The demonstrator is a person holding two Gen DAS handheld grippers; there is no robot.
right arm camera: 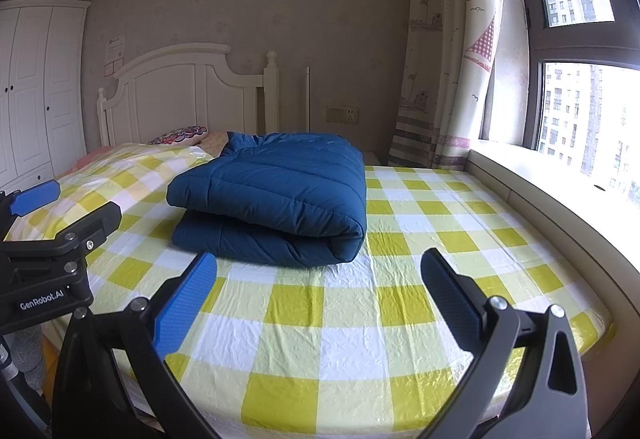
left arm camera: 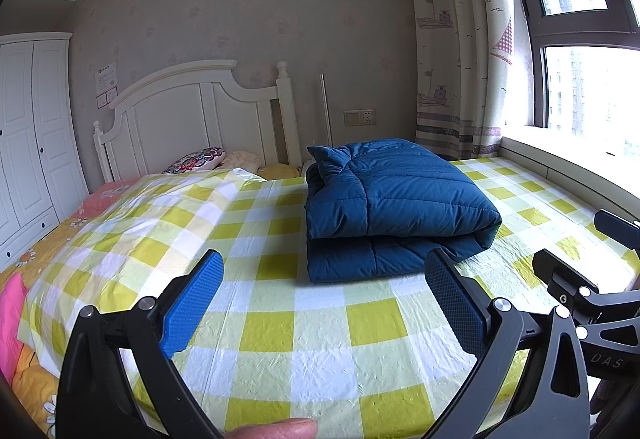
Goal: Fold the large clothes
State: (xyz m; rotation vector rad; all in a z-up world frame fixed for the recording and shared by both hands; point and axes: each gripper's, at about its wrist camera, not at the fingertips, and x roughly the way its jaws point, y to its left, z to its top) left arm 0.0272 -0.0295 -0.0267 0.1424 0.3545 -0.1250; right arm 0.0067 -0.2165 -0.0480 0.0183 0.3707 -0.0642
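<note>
A dark blue quilted jacket (left arm camera: 396, 207) lay folded into a thick, squarish bundle on the bed, resting on a yellow-and-white checked sheet (left arm camera: 304, 335) that looked crinkled and slightly glossy. The fold ran along the bundle's near right edge, and two layers showed at the front, one stacked on the other. In the right wrist view the same jacket (right arm camera: 276, 195) sat toward the middle of the bed, with bare sheet (right arm camera: 420, 299) between it and the window side.

The left gripper (left arm camera: 324, 303) hovered just short of the bundle with its jaws spread wide and nothing between them — one blue pad (left arm camera: 192, 303) to the left, the darker pad close to the jacket's near corner but, as far as could be told, not touching it. A fingertip (left arm camera: 276, 429) of the person showed at the bottom edge of that view. The right gripper (right arm camera: 320, 307) was likewise wide apart and empty, held over the sheet in front of the jacket.

Behind the bed stood a white headboard (left arm camera: 192, 111), with a patterned pillow (left arm camera: 196, 159) at its foot. A white wardrobe (left arm camera: 28, 131) stood at the left, and a curtain (left arm camera: 460, 39) printed with boats hung beside the window (left arm camera: 580, 87).
</note>
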